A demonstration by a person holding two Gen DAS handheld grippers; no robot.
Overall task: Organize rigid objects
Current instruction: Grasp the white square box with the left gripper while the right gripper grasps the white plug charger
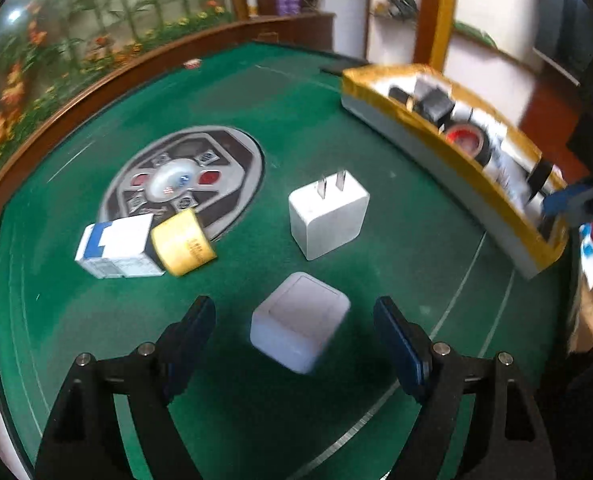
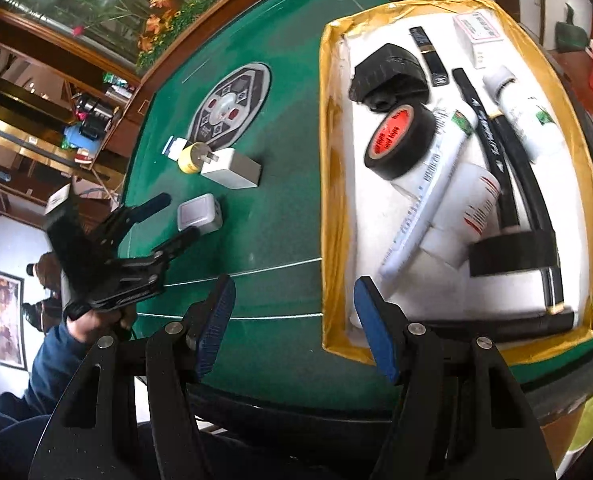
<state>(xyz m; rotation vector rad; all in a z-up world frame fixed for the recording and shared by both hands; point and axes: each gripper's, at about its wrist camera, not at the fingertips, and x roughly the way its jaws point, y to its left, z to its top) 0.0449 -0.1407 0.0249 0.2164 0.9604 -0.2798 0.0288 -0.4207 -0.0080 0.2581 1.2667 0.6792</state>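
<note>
One desk (image 1: 396,240) fills both my views, its green felt carrying a round grey control panel (image 1: 184,178) set well ahead of my left gripper (image 1: 294,338). One box (image 1: 436,136) with yellow-taped edges sits ahead and to the right of that gripper; in the right wrist view its white inside lies just ahead of my right gripper (image 2: 294,326), slightly to the right. In it I count two rolls of black tape, one with a red core (image 2: 400,142) and one lying flat (image 2: 512,254) nearer the gripper, plus several white tubes, dark pens and a black lump.

Four loose things remain on the felt. Two are white chargers: the bigger charger (image 1: 328,214) stands ahead of my left gripper with its two metal prongs pointing away, and the small cube charger (image 1: 300,322), rounded at the corners and slightly blurred, lies right between the left gripper's fingers (image 1: 200,332), though the pads do not touch it. One white and blue carton (image 1: 114,250) and one yellow roll (image 1: 184,246) lie touching each other, ahead and to the left.

My left gripper stands wide apart. My right gripper is parted too, with nothing between its fingers, hovering over the near edge of the desk beside the box.
</note>
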